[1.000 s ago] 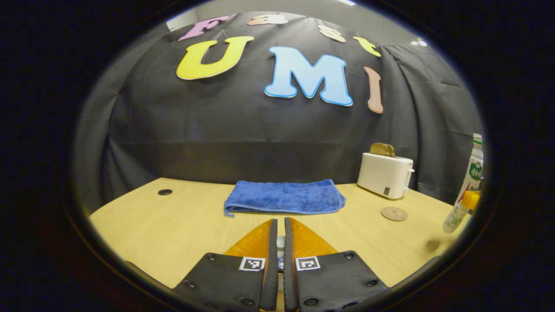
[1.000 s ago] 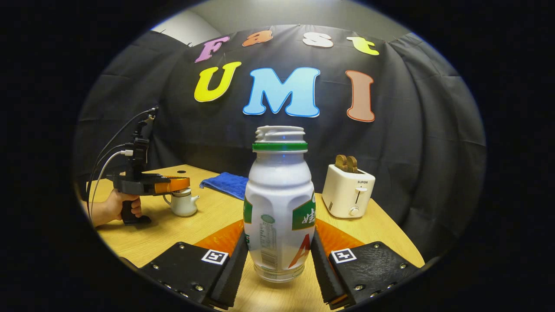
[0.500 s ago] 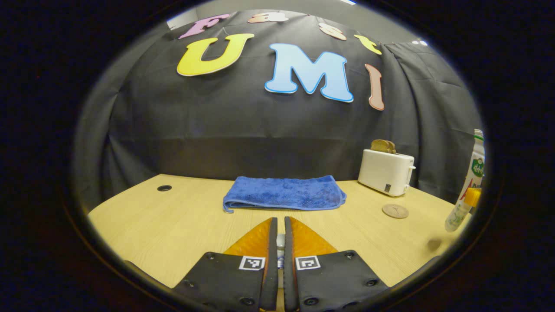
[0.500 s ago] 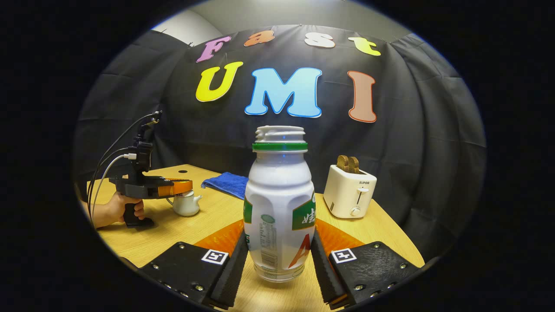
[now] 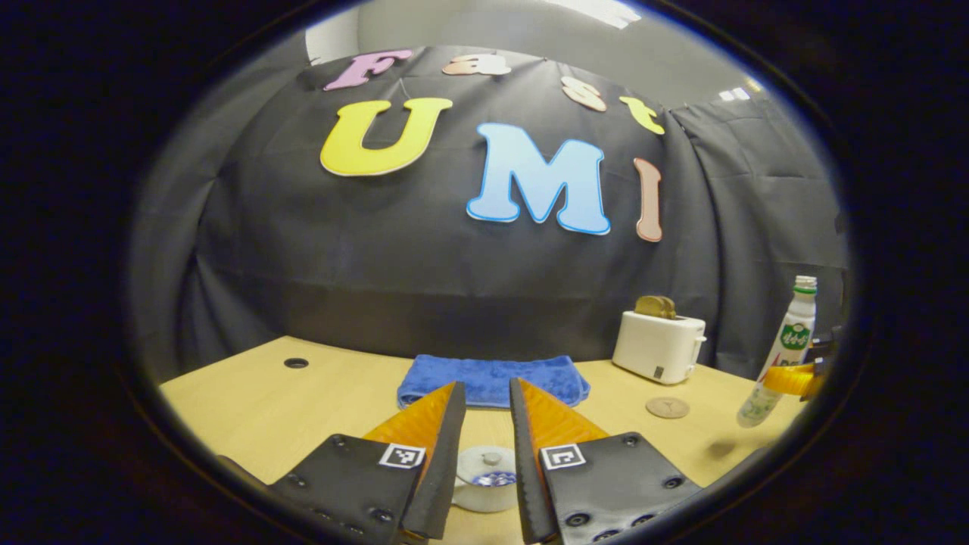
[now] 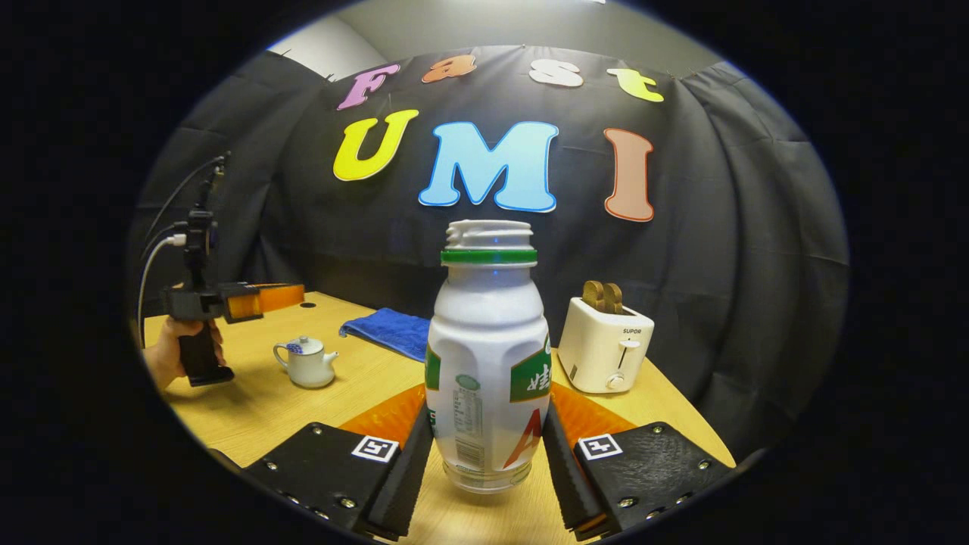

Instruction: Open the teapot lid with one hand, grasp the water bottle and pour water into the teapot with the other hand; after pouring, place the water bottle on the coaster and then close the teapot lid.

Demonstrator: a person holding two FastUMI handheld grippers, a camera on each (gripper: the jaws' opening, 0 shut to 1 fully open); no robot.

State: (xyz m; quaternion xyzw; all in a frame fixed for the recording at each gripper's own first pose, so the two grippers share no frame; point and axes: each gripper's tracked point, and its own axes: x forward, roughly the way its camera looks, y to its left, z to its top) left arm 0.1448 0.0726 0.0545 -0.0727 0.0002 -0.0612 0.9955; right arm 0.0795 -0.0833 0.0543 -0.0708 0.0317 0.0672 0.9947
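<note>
While my right tongs (image 6: 488, 454) clamp the water bottle (image 6: 487, 356) from both sides, it stands upright just off the bench (image 6: 303, 409), cap off, white with a green neck band; its contents I cannot tell. My left tongs (image 5: 488, 431) hang parted with nothing between them, above the small white teapot (image 5: 484, 478), whose lid sits on. In the right gripper view the teapot (image 6: 306, 362) rests on the bench at the left, below those raised tongs (image 6: 265, 297). Far behind lie a blue towel (image 5: 492, 378) and a white toaster (image 5: 657, 347) holding toast; the round coaster (image 5: 667, 407) lies bare near the toaster.
</note>
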